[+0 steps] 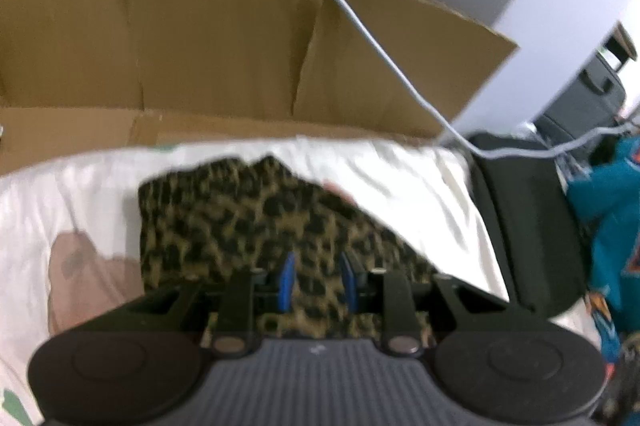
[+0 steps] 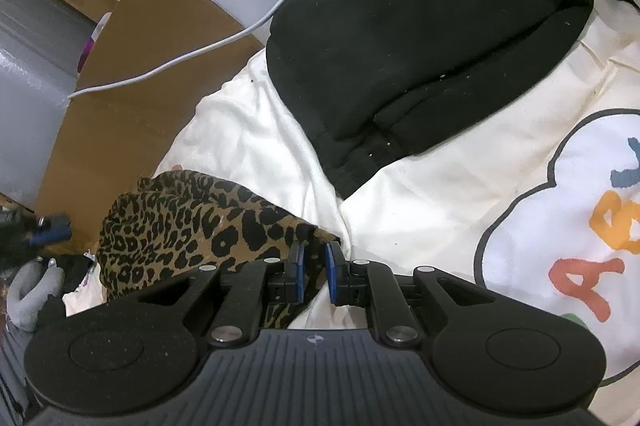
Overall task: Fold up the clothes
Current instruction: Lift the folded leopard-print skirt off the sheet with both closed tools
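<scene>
A leopard-print garment (image 1: 248,222) lies bunched on the white bedding (image 1: 400,181). My left gripper (image 1: 318,280) hovers low over its near part, blue pads apart and nothing pinched between them. This view is blurred. In the right wrist view the same leopard-print garment (image 2: 188,226) lies at the lower left. My right gripper (image 2: 315,268) is at its right edge, with the pads close together and a fold of the patterned cloth between them. A folded black garment (image 2: 420,37) rests on the bedding beyond.
Cardboard sheets (image 1: 224,37) stand along the bed's far side, with a white cable (image 1: 384,53) draped across them. A teal garment (image 1: 612,209) is piled at the right. The quilt has a cloud print with coloured letters (image 2: 580,246). The left gripper (image 2: 48,228) shows at the left edge.
</scene>
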Motion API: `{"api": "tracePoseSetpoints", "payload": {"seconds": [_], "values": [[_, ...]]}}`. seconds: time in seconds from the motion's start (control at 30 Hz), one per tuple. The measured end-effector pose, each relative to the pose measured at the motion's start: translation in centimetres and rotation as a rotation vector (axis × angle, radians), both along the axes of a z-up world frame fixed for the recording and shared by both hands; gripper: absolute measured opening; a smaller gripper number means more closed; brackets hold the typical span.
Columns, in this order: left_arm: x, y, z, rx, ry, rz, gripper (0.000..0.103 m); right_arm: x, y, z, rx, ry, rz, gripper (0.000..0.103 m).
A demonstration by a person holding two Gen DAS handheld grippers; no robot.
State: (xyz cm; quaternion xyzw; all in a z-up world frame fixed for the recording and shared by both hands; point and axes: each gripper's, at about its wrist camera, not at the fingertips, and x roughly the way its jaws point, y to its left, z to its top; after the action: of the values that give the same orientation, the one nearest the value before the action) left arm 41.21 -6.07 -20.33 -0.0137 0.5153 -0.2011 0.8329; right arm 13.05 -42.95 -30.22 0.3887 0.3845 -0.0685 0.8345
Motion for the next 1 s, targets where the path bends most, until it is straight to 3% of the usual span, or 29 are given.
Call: {"api": "tracePoseSetpoints", "payload": {"seconds": [0.3, 0.37, 0.4, 0.8, 0.93, 1.0], "values": [[5.6, -4.5, -3.0, 0.040, 0.078, 0.111, 0.026, 0.4, -0.6, 1.3, -0.062, -0.053, -0.031, 0.011], [6.5, -5.3, -4.1, 0.094, 0.106, 0.131, 0.026, 0.8, -0.5, 1.6, -0.069, -0.061, -0.022, 0.011], [6.9, -5.7, -4.7, 0.123, 0.120, 0.140, 0.026, 1.0, -0.4, 1.6, -0.073, -0.064, -0.013, 0.011], [8.4, -5.6, -8.6, 0.154, 0.256, 0.251, 0.027, 4.7, 2.8, 2.1, -0.119, -0.087, 0.137, 0.012], [7.9, -4.6, -8.7, 0.142, 0.291, 0.295, 0.027, 6.0, 4.2, 2.1, -0.128, -0.101, 0.183, 0.026], [7.8, -4.7, -7.8, 0.132, 0.281, 0.283, 0.028, 6.7, 4.7, 2.1, -0.143, -0.104, 0.208, 0.027]]}}
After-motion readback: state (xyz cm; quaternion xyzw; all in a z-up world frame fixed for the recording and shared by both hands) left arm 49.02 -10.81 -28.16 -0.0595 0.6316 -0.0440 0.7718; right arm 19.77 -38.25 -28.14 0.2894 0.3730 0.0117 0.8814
